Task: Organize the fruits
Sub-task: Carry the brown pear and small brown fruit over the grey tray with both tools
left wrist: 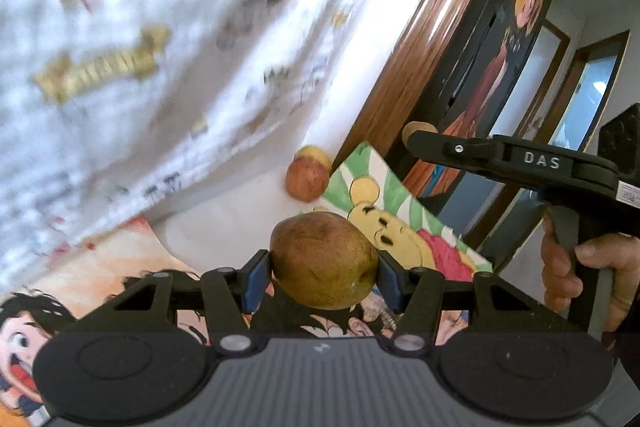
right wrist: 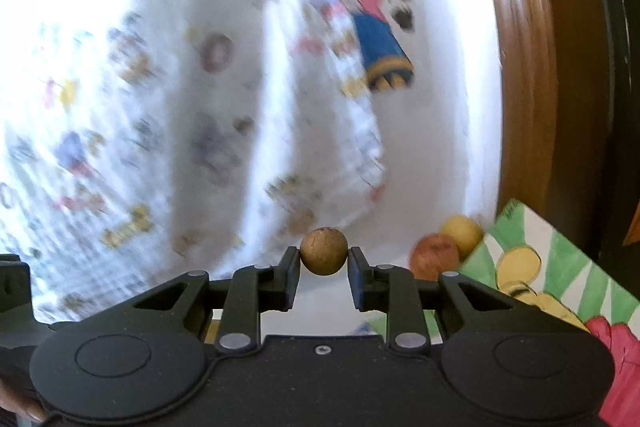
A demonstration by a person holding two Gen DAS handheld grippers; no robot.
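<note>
Brown-green in skin and oval in form, the russet pear-like fruit (left wrist: 324, 259) sits clamped between the blue pads of the left gripper (left wrist: 323, 277), held clear of the white cloth-covered surface (left wrist: 240, 211). The right gripper (right wrist: 324, 277) is closed on a small round brown fruit (right wrist: 323, 251), its jaws narrow. Two items are therefore in transit. A red-orange apple (left wrist: 306, 181) and a yellow round fruit (left wrist: 316, 153) rest touching each other at 12 o'clock from the pear, just beside the corner of a painted cartoon-bear canvas (left wrist: 404, 227). This pair is judged to be the collection spot; both carried fruits remain to be set down. Whether other fruit lies out of frame cannot be told.
</note>
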